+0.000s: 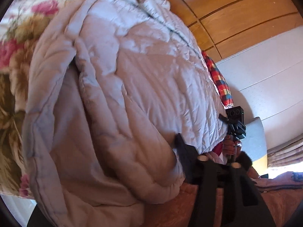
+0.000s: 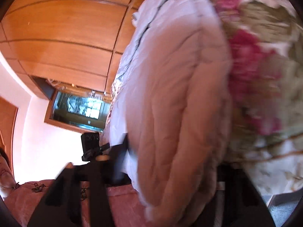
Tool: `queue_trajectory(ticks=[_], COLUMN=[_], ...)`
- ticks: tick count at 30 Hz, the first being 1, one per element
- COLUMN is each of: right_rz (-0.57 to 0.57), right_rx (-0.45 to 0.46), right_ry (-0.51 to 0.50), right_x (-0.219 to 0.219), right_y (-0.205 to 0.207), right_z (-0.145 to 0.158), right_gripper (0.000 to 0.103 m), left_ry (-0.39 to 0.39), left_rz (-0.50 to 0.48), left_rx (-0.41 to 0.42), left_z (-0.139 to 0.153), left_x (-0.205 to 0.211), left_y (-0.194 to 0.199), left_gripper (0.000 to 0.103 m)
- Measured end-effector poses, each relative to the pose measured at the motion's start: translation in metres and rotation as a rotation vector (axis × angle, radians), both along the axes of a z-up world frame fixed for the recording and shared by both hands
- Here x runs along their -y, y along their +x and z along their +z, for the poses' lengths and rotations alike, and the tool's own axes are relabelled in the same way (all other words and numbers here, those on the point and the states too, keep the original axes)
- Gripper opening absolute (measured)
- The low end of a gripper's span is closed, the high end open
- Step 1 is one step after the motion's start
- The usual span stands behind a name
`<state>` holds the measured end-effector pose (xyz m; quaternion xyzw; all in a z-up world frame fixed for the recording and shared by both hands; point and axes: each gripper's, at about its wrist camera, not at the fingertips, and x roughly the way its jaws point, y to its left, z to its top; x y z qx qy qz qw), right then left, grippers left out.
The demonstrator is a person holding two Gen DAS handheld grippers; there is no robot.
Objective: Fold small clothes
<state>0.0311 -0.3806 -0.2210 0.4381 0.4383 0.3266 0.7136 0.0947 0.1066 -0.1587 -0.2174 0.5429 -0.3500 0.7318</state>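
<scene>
A floral blanket [image 1: 13, 60] backs everything; the pale quilted jacket [image 1: 132, 87] hangs bunched above the reddish bed [image 1: 170, 204]. Left tongs [image 1: 181, 147] pinch its lower edge; right tongs [image 2: 123, 151] clamp its other side.

Quilted jacket [image 1: 147, 87] of slightly glossy cloth; wardrobe [image 1: 236, 13] of smooth wood.

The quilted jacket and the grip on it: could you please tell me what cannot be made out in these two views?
1. Left wrist view: whether the jaws of the left gripper pinch the hem of the jacket; padding covers one tip.
2. Right wrist view: how the right gripper holds; motion blur smears it.
3. Both views: the jacket's full shape; folds and frame edges cut it off.
4. Right wrist view: the floral cover, its pattern blurred.
</scene>
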Motion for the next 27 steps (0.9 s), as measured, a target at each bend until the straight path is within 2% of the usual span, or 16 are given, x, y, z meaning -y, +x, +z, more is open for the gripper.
queue_trajectory(ticks=[3,6,9,15,20,24,27], right_rz=[-0.027,-0.074,-0.104,-0.116,-0.088,-0.06,-0.045], right_rx=[0.059,0.13,0.185,0.232,0.259,0.31,0.372], right_ry=[0.006,0.037,0.056,0.051,0.098,0.16,0.245], right_x=[0.003,0.012,0.016,0.011,0.017,0.019,0.02], right_y=[-0.001,-0.006,-0.012,-0.016,-0.032,-0.063,-0.092], right_z=[0.018,0.038,0.058,0.07,0.081,0.098,0.11], right_gripper=[0.022,0.02,0.019,0.018,0.018,0.018,0.019], left_ry=[-0.03,-0.077,-0.105,-0.181,-0.256,-0.373,-0.501], left_rz=[0.031,0.062,0.067,0.087,0.068,0.035,0.007], left_rx=[0.03,0.047,0.076,0.097,0.093,0.089,0.12], left_z=[0.014,0.027,0.039,0.053,0.072,0.104,0.129], left_x=[-0.011,-0.019,-0.019,-0.025,-0.029,-0.038,-0.047], left_y=[0.001,-0.001,-0.004,-0.014,-0.023,-0.039,-0.056], left_gripper=[0.028,0.022,0.019,0.016,0.016,0.016,0.016])
